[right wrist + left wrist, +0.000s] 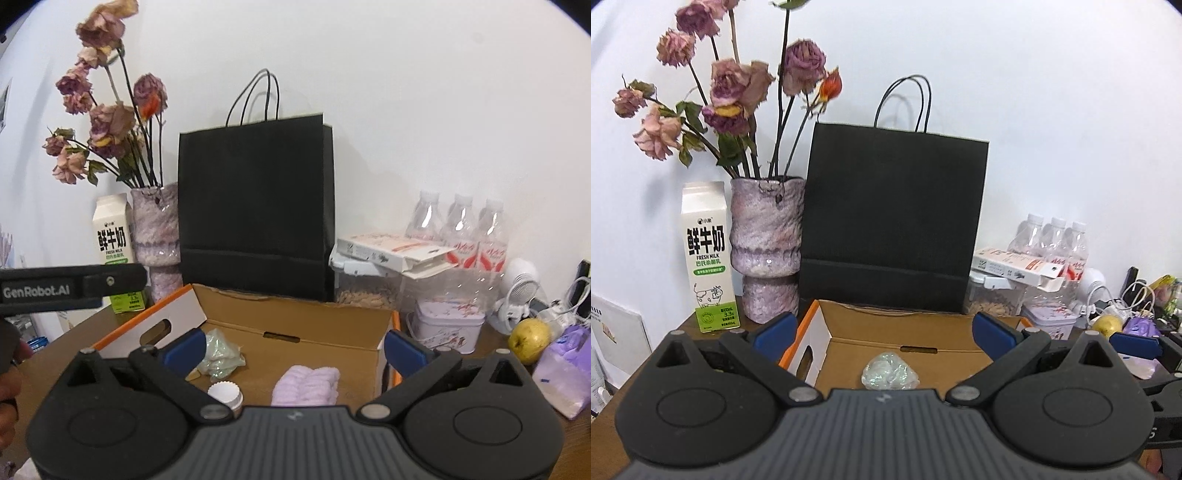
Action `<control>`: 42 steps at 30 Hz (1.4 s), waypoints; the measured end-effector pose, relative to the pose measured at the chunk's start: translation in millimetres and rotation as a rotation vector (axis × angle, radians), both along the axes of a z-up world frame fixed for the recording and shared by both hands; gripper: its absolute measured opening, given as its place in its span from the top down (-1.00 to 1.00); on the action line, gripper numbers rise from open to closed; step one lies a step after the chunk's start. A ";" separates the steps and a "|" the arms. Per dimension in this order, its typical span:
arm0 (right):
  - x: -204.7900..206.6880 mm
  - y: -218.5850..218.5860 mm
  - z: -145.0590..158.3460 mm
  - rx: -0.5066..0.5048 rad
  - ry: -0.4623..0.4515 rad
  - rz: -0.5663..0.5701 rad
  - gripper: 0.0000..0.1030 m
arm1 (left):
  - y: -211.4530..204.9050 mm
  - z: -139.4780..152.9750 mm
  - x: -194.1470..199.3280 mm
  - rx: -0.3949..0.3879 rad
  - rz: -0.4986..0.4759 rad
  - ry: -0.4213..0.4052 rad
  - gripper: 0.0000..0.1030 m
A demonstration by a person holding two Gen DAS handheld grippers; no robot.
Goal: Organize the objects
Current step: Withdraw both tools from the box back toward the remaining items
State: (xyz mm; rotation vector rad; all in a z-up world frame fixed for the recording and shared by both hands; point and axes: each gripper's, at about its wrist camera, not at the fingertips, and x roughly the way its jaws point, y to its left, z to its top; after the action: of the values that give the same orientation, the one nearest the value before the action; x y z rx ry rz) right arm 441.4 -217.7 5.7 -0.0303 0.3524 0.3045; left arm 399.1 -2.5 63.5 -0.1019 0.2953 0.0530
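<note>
While both your grippers hang above the near rim of the cardboard box [295,325], here is the stock on the table.

Item 1. Left gripper [884,332]: blue pads spread wide, nothing between them.
Item 2. Right gripper [295,349]: jaws at their widest, nothing held.
Item 3. Box contents: crumpled iridescent wrapper [218,354] at 9 o'clock of the floor, white-capped bottle [226,395] at 7 o'clock, lilac knitted cloth [306,380] at 5 o'clock. All three lie loose and apart.
Item 4. Behind the box, at 12 o'clock: black paper bag [255,206], standing upright, touching or just short of the back wall of the box.
Item 5. At 10 o'clock: vase of dried roses [768,251] with a milk carton [709,258] just beside it.
Item 6. At 2 o'clock: three water bottles [458,236], a flat open carton [391,251] resting on a clear food container, a printed tin [447,325].
Item 7. At 3 o'clock: yellow pear [530,339], purple tissue pack [565,373], white cable tangle.

Hazards, by judgement: a wide sweep towards 10 o'clock risks tipping the top-heavy vase. The flat carton sits overhanging and should slide if nudged. The pear would roll off if clipped. Your two grippers sit close together, so crossing paths invites a knock.
</note>
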 end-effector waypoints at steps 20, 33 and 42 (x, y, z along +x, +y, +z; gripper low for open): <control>-93.2 -11.2 13.5 -0.001 -0.064 -0.005 -1.00 | 5.5 5.4 -87.4 0.000 -0.025 -0.015 -1.00; -152.3 -11.8 10.9 0.009 -0.061 0.006 -1.00 | 16.0 3.0 -140.5 0.003 -0.010 0.009 -1.00; -189.5 -9.7 0.6 0.008 -0.037 0.014 -1.00 | 22.9 -7.3 -176.1 0.025 -0.009 0.042 -1.00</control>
State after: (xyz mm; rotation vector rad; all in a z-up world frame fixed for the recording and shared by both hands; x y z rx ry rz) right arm 251.8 -227.4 6.2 -0.0309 0.3143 0.3190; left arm 223.0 20.4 56.2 -0.0751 0.3369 0.0497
